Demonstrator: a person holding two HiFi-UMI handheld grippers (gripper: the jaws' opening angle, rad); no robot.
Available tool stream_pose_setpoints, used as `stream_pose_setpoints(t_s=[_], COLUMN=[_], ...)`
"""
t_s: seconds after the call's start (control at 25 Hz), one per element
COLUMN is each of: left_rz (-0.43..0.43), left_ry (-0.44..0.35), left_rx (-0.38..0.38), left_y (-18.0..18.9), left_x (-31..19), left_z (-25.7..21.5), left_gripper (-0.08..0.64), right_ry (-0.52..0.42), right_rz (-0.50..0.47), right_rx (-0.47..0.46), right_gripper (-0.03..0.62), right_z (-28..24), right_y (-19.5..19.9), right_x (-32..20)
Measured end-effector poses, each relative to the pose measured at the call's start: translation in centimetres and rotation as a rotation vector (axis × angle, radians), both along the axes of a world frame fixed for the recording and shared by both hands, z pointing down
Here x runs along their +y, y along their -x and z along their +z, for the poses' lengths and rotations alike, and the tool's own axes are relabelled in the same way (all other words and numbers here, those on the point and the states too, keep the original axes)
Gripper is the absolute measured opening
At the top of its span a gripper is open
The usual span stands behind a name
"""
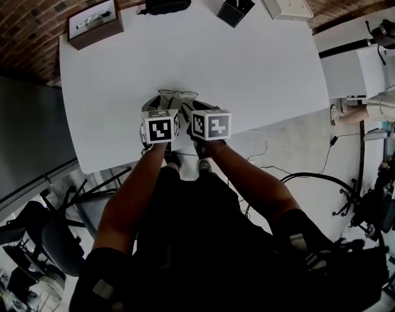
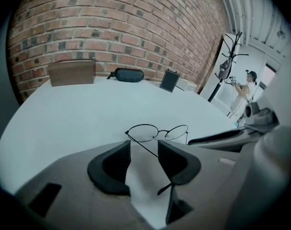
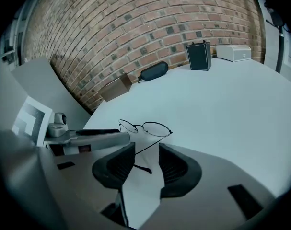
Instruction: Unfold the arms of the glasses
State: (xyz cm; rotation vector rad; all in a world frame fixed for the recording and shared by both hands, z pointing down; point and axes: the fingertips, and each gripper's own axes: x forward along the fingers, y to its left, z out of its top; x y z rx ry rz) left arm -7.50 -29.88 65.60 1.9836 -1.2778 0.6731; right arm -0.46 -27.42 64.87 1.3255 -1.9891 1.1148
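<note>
Thin wire-rimmed glasses lie on the white table near its front edge, lenses away from me and both arms swung out towards me. My left gripper is at their left side. In the left gripper view its jaws stand open, and the glasses' left arm runs down through the gap, close to the right pad. My right gripper is at the right side, also open. The other arm of the glasses slants between its pads, tip lying on the table.
Along the table's far edge by the brick wall stand a brown box, a black glasses case, a small black box and a white box. A person stands far off to the right beside a coat stand.
</note>
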Motion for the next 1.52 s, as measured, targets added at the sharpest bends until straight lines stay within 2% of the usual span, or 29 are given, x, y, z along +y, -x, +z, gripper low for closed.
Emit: stream_pose_setpoints(t_s=[0.12,0.32,0.44,0.64,1.0,1.24,1.44,1.52], left_rz=[0.034,0.032,0.059,0.058,0.07,0.062,0.051,0.038], left_ry=[-0.02,-0.012,-0.014,-0.02,-0.016,-0.047,-0.042,-0.058], left_rx=[-0.04,-0.037,-0.06,-0.088,-0.092,-0.094,-0.068,-0.053], left_y=[0.4,1.3,1.7,2.8,3.1,3.2,3.3,3.5], left_x=[0.4,0.9,1.1,1.3,1.6,1.5,2.1,2.2], left_z=[0.5,0.1,0.0,-0.2,-0.2,-0.6,-1.5,-2.3], left_gripper=[0.172,0.172,0.172,0.172,0.172,0.172,0.176,0.179], right_ry=[-0.002,-0.013,-0.027,-0.056,-0.148,-0.167,-0.21,-0.216], right_rz=[-0.018,-0.051,-0.072,-0.106,-0.194,-0.208,-0.237,-0.226], right_rx=[0.005,0.019,0.032,0.062,0.112,0.119,0.146,0.125], right_gripper=[0.137,0.137,0.137,0.137,0.137,0.137,0.147,0.152], right_z=[0.0,-0.1,-0.1,-0.3,-0.7,-0.7,-1.5,-2.0], right_y=[-0.6,-1.2,-1.7,-3.0,-3.7,-3.7,-3.7,-3.7], right_x=[-0.1,0.0,-0.2,-0.6,-1.1,-1.0,-1.0,-0.8])
